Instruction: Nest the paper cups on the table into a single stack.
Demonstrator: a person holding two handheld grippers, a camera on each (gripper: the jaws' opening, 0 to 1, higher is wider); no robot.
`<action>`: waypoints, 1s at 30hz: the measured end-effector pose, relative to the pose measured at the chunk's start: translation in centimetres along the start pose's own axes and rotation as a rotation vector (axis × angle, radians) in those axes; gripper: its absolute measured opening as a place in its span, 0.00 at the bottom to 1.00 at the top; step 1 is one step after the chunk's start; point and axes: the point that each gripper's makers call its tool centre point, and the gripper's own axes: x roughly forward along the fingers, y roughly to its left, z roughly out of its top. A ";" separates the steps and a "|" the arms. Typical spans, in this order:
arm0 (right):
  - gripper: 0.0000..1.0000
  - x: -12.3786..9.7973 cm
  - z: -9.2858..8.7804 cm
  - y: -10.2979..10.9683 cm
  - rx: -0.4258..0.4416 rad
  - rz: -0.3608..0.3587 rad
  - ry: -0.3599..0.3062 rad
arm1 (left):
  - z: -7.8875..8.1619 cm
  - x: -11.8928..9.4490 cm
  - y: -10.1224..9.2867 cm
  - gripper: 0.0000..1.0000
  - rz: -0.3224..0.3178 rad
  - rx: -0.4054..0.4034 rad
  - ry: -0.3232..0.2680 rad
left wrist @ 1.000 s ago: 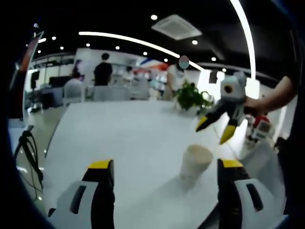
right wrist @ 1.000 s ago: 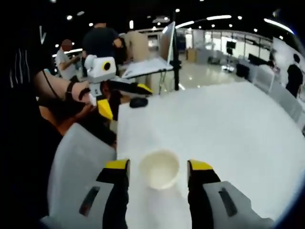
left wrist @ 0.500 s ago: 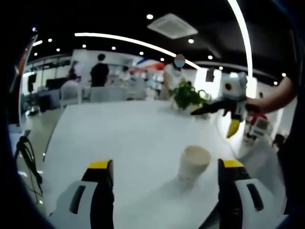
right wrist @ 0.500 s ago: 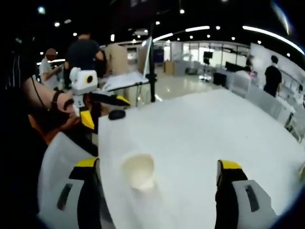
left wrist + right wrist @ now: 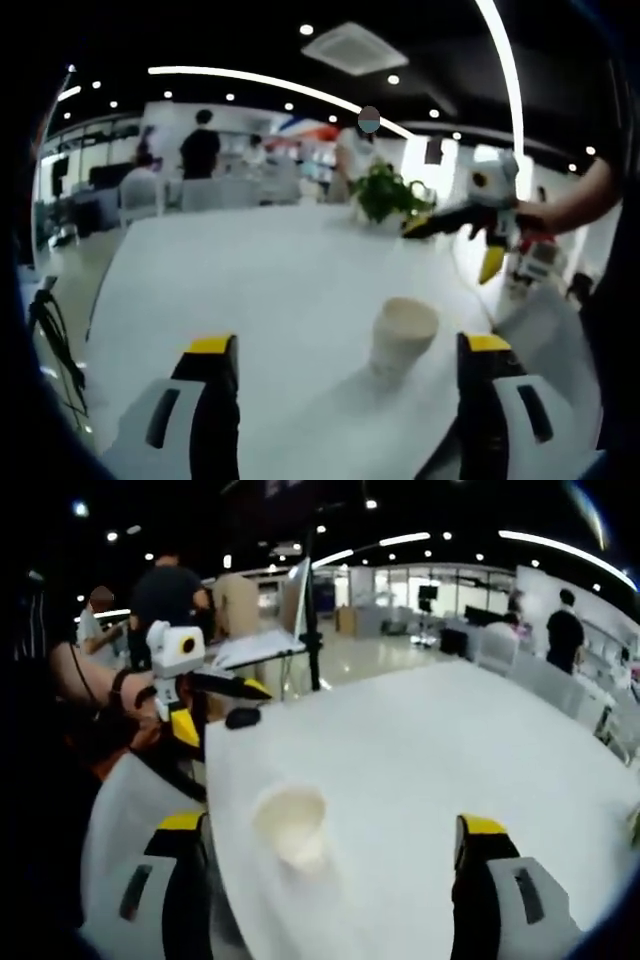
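Note:
A white paper cup (image 5: pixel 403 335) stands upright on the white table (image 5: pixel 260 290). It lies ahead of my left gripper (image 5: pixel 347 345), nearer the right jaw, and the jaws stand wide apart with nothing between them. My right gripper (image 5: pixel 452 248) hangs above and beyond the cup, held by a hand, its yellow-tipped jaws spread. In the right gripper view the same cup (image 5: pixel 290 823) sits near the table's (image 5: pixel 430 750) left edge, ahead of my open right gripper (image 5: pixel 330 823), closer to its left jaw. The left gripper (image 5: pixel 221 710) hovers at the left, open.
A potted plant (image 5: pixel 388 194) stands at the table's far end. A small dark object (image 5: pixel 243 717) lies near the table corner, beside a dark pole (image 5: pixel 310 620). Cables (image 5: pixel 52 325) hang off the table's left side. People stand and sit in the background.
My right gripper's jaws, close on either side of the cup a second ago, have spread wide and drawn back from it. The cup stays standing on the table. The left gripper barely moved.

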 end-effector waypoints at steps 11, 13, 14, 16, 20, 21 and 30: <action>0.99 0.0 -2.5 0.7 -0.030 -0.015 0.037 | -2.0 1.3 -0.6 0.88 -0.042 0.006 0.044; 0.97 0.0 -2.7 0.7 -0.031 -0.018 0.030 | -2.1 1.6 -0.8 0.87 -0.052 0.013 0.051; 0.97 -0.1 -2.6 0.7 -0.029 -0.020 0.023 | -2.2 1.7 -1.0 0.87 -0.058 0.010 0.054; 0.97 0.1 -2.8 0.7 -0.028 -0.023 0.020 | -2.6 2.1 -1.1 0.86 -0.068 0.011 0.066; 0.95 0.4 -3.5 0.8 -0.044 -0.022 0.036 | -3.1 2.7 -1.4 0.85 -0.080 0.023 0.084; 0.95 0.5 -3.7 0.8 -0.047 -0.022 0.041 | -3.3 2.9 -1.5 0.85 -0.085 0.024 0.089; 0.90 1.4 -4.4 1.1 -0.047 0.002 0.057 | -4.4 3.7 -1.7 0.83 -0.108 0.017 0.123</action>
